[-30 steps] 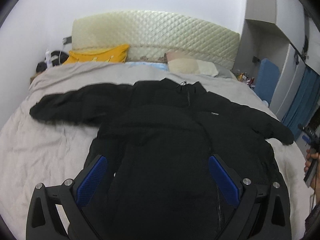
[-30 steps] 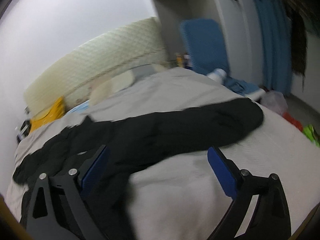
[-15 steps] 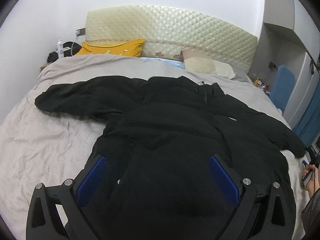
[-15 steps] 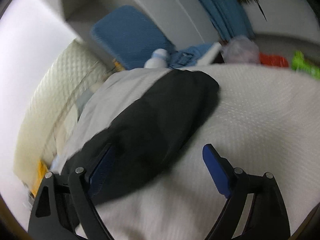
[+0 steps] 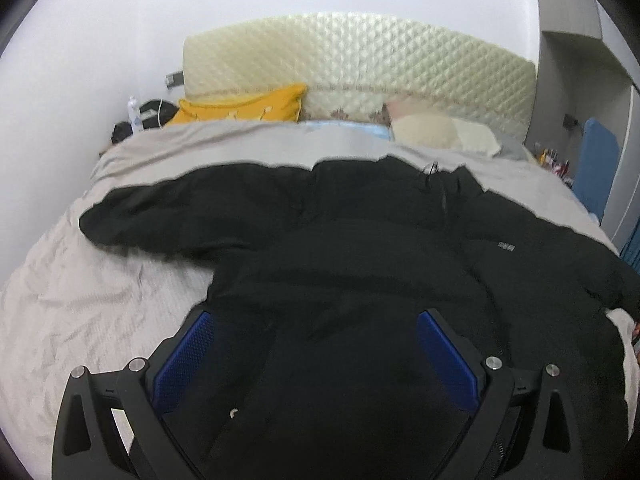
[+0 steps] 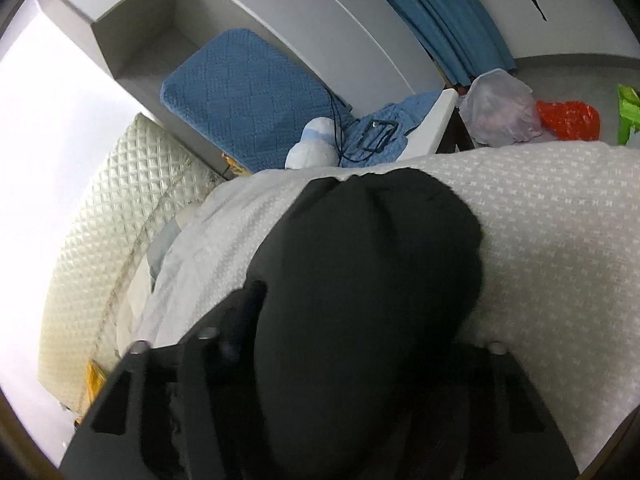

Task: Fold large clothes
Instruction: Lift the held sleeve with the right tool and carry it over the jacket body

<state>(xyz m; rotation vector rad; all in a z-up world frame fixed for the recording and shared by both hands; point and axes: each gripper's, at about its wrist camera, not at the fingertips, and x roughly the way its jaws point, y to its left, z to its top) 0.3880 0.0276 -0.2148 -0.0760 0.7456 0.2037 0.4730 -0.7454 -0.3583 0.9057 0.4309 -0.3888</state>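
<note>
A large black padded jacket (image 5: 360, 264) lies spread front up on the bed (image 5: 80, 304), sleeves out to both sides. My left gripper (image 5: 316, 356) is open above the jacket's lower body, blue pads wide apart. In the right wrist view the end of the jacket's right sleeve (image 6: 368, 272) bulges between the black fingers of my right gripper (image 6: 360, 344). The sleeve hides the blue pads and fingertips, so the grip cannot be judged.
Cream quilted headboard (image 5: 360, 56), yellow pillow (image 5: 248, 104) and cream pillow (image 5: 440, 132) at the bed's head. Beside the bed's right edge stand a blue cushion (image 6: 248, 96), blue bedding, blue curtain (image 6: 440, 12), plastic bags (image 6: 500, 112) on the floor.
My right gripper has moved onto the sleeve end, which now fills the space between its fingers. My left gripper has swung left over the jacket and stays open.
</note>
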